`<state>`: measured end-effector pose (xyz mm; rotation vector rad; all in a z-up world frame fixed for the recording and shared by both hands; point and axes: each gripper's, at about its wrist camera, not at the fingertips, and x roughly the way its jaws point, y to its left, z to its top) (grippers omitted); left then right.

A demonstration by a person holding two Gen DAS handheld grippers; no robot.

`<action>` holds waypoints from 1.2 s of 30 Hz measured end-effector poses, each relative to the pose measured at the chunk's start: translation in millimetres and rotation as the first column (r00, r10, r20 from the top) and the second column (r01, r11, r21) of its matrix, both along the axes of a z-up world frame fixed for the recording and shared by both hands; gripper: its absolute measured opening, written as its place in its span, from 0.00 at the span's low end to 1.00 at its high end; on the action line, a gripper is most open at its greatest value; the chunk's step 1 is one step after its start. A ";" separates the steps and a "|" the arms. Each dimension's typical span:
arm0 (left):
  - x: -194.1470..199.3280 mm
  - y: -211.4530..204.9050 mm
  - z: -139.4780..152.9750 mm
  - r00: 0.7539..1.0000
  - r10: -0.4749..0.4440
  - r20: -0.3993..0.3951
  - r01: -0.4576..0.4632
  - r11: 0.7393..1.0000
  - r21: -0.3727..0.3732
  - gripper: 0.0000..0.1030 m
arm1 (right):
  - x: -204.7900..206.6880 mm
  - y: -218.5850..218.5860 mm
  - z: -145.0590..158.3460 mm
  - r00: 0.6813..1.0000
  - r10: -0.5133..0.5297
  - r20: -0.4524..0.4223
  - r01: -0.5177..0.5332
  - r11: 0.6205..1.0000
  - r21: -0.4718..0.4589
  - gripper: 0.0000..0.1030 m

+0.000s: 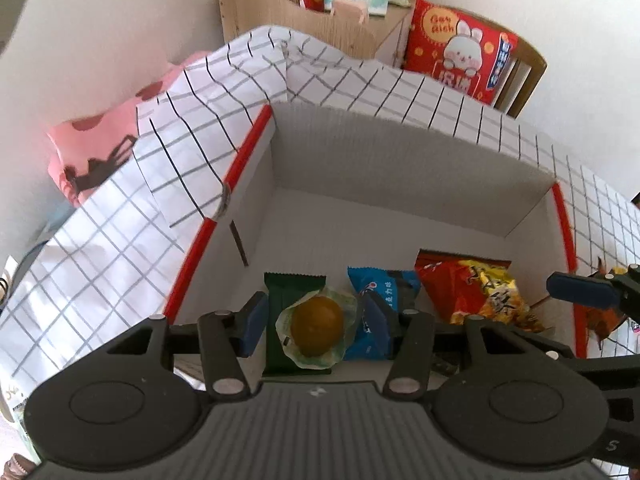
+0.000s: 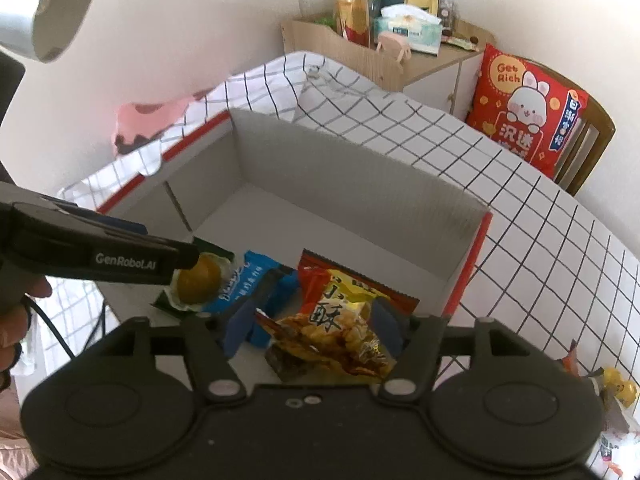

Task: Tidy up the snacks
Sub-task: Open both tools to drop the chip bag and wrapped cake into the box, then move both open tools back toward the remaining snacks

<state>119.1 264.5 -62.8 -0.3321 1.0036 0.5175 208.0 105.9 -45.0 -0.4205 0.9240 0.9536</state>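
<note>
1. While the left gripper hangs over the near end of the white box, its blue fingers stand apart on either side of a clear-wrapped yellow round snack, not pressing it; the fingers are open.
2. That yellow round snack lies on top of a dark green packet, which rests on the box floor at the near left.
3. Just to the right of it lies a blue packet, touching the clear wrapper at its edge.
4. Farther right in the box sits a red and yellow crisp bag, close to the right wall with its red edge strip.
5. From the right wrist view, the right gripper has its fingers on either side of the crisp bag at its near end; whether they press it or merely flank it I cannot tell.
6. The blue packet lies between the round snack and the crisp bag, all crowded at the near side, with the far half of the box floor bare.
7. The box stands on a table covered with a white grid-patterned cloth.
8. Beyond the table, a wooden chair holds a red rabbit cushion, and a wooden shelf carries bottles and a tissue pack.
</note>
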 end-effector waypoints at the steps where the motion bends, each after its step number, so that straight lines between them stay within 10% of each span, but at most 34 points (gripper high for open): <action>1: -2.1 -0.7 3.0 1.000 0.000 0.009 0.000 1.000 0.004 0.51 | -0.9 -2.2 3.0 1.000 -0.001 -0.001 0.001 1.000 0.008 0.64; 36: -42.0 -157.6 70.9 0.931 -0.251 0.266 0.227 0.967 0.117 0.64 | -37.6 -183.5 68.1 0.976 -0.218 0.001 0.210 0.943 0.256 0.88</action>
